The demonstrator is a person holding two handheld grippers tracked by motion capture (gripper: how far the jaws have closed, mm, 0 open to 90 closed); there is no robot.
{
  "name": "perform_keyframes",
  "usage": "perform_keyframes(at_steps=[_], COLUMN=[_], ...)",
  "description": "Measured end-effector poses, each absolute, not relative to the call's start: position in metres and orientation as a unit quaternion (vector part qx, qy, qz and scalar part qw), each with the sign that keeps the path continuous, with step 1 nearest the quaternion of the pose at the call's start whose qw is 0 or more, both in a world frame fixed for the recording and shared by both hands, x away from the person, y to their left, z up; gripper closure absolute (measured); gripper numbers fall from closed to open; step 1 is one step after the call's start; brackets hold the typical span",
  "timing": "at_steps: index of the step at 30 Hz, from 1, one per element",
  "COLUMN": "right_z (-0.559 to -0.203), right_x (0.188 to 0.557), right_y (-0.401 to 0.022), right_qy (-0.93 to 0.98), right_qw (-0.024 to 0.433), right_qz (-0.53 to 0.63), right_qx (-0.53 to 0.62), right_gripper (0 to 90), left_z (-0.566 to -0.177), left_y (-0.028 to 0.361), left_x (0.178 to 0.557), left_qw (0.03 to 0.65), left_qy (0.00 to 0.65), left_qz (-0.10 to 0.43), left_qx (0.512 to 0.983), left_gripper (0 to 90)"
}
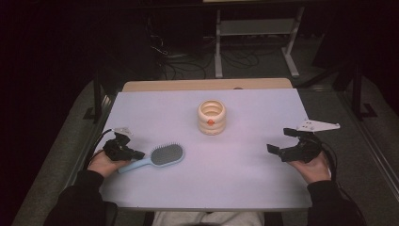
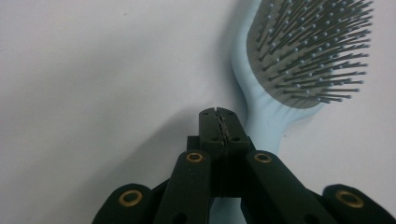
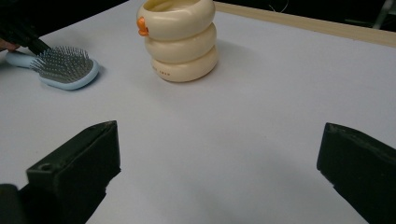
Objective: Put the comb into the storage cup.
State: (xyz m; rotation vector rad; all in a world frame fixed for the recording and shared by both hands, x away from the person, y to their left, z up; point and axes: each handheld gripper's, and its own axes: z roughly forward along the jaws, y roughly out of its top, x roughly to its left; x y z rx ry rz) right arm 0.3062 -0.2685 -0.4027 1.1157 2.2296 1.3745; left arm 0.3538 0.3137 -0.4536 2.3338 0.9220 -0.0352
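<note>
From the high view, I sit at the bottom edge of the frame with a pale lavender table (image 1: 244, 179) spread out before me. My left gripper (image 1: 137, 154) sits at the lower left, in my left hand (image 1: 104, 163), its tips resting against the handle of a light blue hairbrush (image 1: 160, 157). The brush lies flat, bristles up, with its head pointing right toward the middle of the frame. A cream ringed holder (image 1: 211, 117) with a small orange spot stands upright just above centre, well apart from the brush. My right gripper (image 1: 278, 141) is at the right edge of the table, its jaws spread wide with nothing between them.

In the left gripper view, my own jaws rise from the bottom centre and are pressed together, the toothed pads meeting with nothing between them. The hairbrush (image 2: 280, 112) runs from just right of my tips up into the upper right corner, handle nearest me, grey bristle pad above. I cannot tell whether the tips touch the handle here.

In the right gripper view, my two black jaws stand far apart at the lower left and lower right. The ringed holder (image 3: 180, 42) is at the top centre, the hairbrush (image 3: 65, 70) at the upper left, and my left gripper (image 3: 38, 46) touches its near end there.
</note>
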Motion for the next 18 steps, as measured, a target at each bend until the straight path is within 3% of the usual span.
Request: perform_keyframes(at_steps=[18], right_z=[-0.402], right_x=[0.306], right_y=[-0.269], right_qy=[0.773], right_qw=[0.148], right_qz=[0.479], right_qx=[0.389], right_gripper=[0.0], left_z=[-0.451], left_y=[0.310], left_x=[0.340], left_qw=[0.312], left_qy=[0.333], left_qz=[-0.021], left_qx=[0.890], left_gripper=[90.0])
